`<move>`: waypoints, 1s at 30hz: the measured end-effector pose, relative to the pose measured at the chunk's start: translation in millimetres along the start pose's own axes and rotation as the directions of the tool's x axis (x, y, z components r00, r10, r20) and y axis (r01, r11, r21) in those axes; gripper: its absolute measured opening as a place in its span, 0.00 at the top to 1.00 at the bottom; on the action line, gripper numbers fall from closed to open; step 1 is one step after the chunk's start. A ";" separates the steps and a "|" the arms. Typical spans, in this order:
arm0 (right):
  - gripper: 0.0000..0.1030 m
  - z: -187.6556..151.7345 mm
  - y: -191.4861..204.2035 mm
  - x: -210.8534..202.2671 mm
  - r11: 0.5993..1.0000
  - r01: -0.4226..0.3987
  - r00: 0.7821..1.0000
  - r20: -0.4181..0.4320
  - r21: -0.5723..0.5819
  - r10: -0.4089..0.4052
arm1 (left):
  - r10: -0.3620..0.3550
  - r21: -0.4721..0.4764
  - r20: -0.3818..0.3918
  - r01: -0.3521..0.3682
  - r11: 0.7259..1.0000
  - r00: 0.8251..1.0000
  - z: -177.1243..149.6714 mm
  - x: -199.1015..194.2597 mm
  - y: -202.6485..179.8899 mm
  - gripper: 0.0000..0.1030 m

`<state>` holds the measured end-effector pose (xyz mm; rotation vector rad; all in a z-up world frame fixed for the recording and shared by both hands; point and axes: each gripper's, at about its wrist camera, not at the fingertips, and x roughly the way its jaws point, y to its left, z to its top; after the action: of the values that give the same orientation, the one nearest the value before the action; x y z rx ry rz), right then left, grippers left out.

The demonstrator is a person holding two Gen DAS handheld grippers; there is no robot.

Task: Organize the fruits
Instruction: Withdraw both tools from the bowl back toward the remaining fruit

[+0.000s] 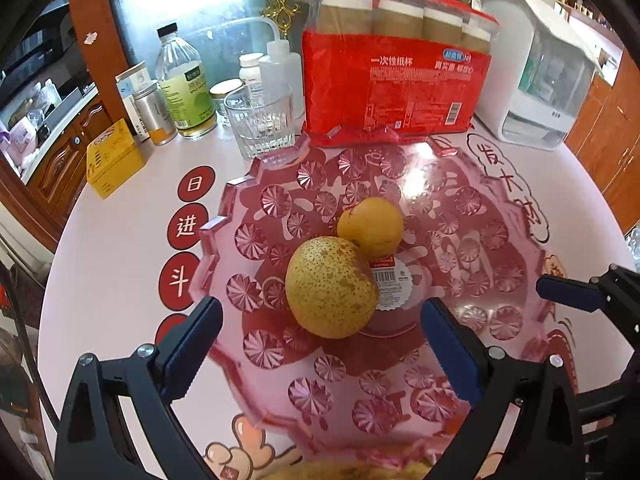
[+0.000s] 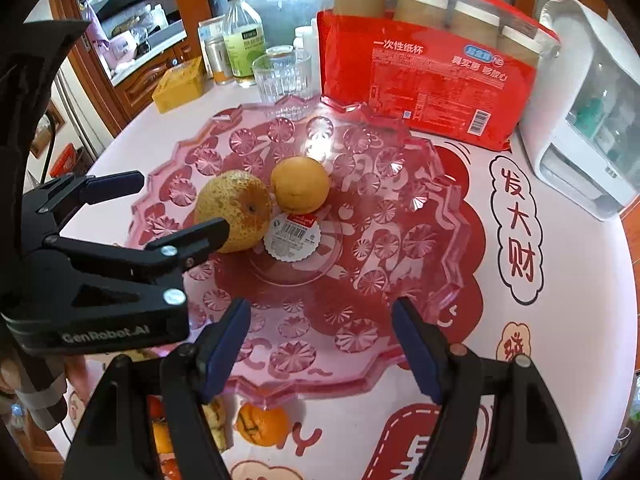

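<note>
While the pear [image 1: 331, 287] rests on the pink plate [image 1: 248, 216], left hand-held gripper [image 1: 322, 334] spread wide, empty, right hand-held gripper [image 2: 320, 344] likewise.

Home dining or kitchen corner. Round table [image 1: 120, 264] under a festive red-and-white printed cloth. Carved wooden cabinets [image 1: 60, 160] behind, shelves crowded with household clutter. Tabletop load is domestic: bag of paper cups [image 1: 396, 92], drinking glass [image 1: 262, 124], juice bottle [image 1: 186, 84], white countertop appliance [image 1: 536, 68], pink fruit plate [image 1: 460, 264].

Red pack [image 2: 432, 80]: "一次性纸杯"; left gripper [image 2: 132, 216]: "GenRobot.AI"; tablecloth [image 2: 560, 320]: "发大财"
</note>
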<state>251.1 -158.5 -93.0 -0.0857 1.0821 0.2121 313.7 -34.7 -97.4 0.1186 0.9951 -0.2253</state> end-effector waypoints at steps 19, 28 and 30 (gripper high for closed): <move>0.29 -41.0 0.4 -88.4 0.994 -0.021 0.998 0.061 0.107 0.014 | 0.004 -0.016 0.046 -0.003 1.000 0.999 -36.4 -110.3 -13.3 0.04; 0.29 -75.4 10.9 -131.7 0.996 -0.040 0.993 0.116 0.079 0.031 | -0.004 -0.043 0.063 0.007 0.999 0.998 -73.2 -159.2 -31.6 0.04; 0.29 -83.4 10.5 -135.5 0.996 -0.047 0.993 0.112 0.081 0.038 | -0.004 -0.054 0.065 0.007 0.999 0.998 -83.1 -166.3 -35.7 0.04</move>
<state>115.4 -180.2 -12.0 0.0234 0.9820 0.2071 150.1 -30.4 -2.2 0.0585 0.9367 -0.2059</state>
